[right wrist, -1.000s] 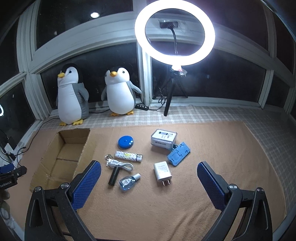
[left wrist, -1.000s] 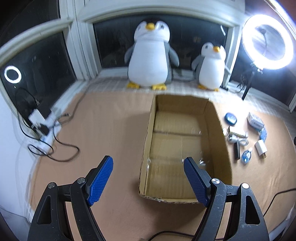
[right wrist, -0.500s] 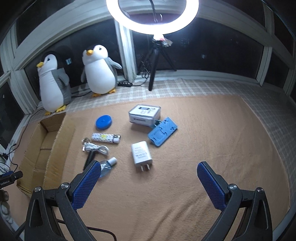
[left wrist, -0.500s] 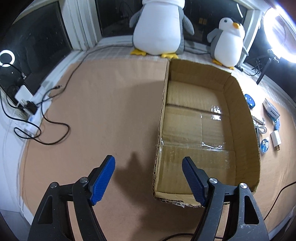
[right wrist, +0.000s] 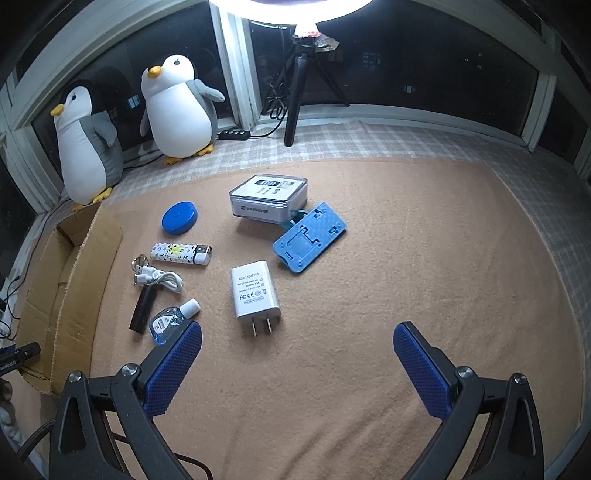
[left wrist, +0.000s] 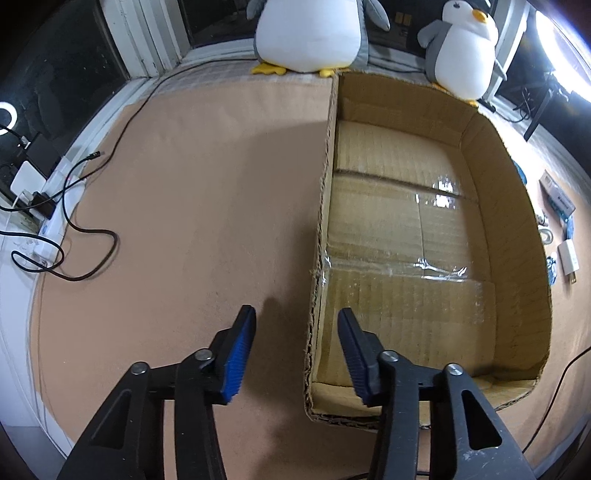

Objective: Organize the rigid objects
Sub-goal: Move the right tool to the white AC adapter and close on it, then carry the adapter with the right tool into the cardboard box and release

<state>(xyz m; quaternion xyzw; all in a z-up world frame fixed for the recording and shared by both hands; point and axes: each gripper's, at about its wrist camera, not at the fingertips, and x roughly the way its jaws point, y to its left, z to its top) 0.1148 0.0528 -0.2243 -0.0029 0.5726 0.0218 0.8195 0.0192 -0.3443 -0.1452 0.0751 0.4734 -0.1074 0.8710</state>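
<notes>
Straddling the near left wall of the cardboard box [left wrist: 325,206], the left gripper [left wrist: 296,325] has its jaws spread part way, one blue pad outside on the tan carpet [left wrist: 192,206] and one inside, nothing pinched as far as I can see. Box is open-topped with only tape shine on its bottom, sitting at the carpet's far left end by two plush penguins [left wrist: 308,35].

Right gripper [right wrist: 297,338] hangs over the carpet with jaws spread wide, holding nothing. Ahead of it lies the clutter: a white AC adapter [right wrist: 254,291] closest, prongs toward the camera, a blue plastic bracket [right wrist: 309,238] touching a clear-cased box [right wrist: 269,198], a blue round tin [right wrist: 179,218], a patterned lighter [right wrist: 181,254], a coiled white cable [right wrist: 157,275], a black cylinder [right wrist: 143,308] and a small sanitizer bottle [right wrist: 170,319] just beside the left pad. All of it sits right of the box, none inside.
</notes>
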